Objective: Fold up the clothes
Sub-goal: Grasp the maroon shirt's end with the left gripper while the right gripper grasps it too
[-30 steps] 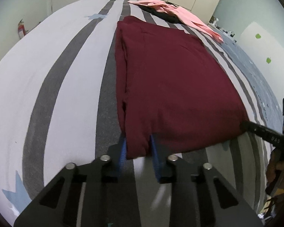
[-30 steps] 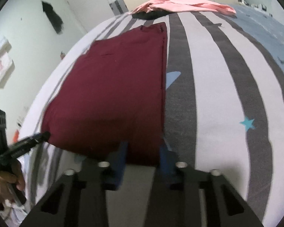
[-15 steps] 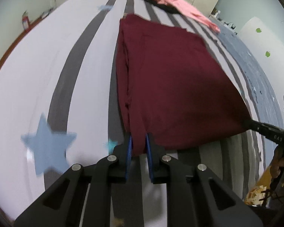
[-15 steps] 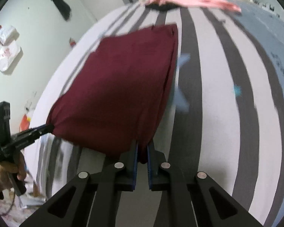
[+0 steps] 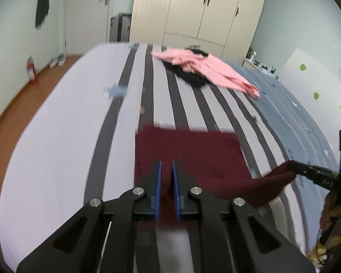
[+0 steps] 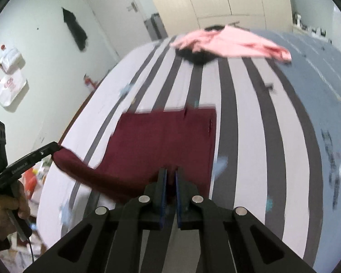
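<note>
A maroon garment (image 5: 188, 152) lies on the striped bed, its near edge lifted off the sheet. My left gripper (image 5: 166, 166) is shut on the near-left corner of that edge, cloth pinched between the blue pads. My right gripper (image 6: 170, 174) is shut on the near-right corner of the same maroon garment (image 6: 168, 136). The left wrist view shows the right gripper (image 5: 294, 167) at the right with cloth stretched to its tip. In the right wrist view the left gripper (image 6: 54, 147) appears at the left, likewise holding a stretched corner.
A pink garment (image 5: 206, 68) lies over a black one (image 5: 188, 77) at the far end of the striped bed (image 5: 68, 118). Cream wardrobes (image 5: 200, 9) stand behind it. A red fire extinguisher (image 5: 31, 71) stands on the wood floor at the left. A hand (image 6: 9, 207) holds the left tool.
Both grippers closed on the garment's near corners, then lifted and carried that edge forward over the cloth. The visible maroon area is now much shorter.
</note>
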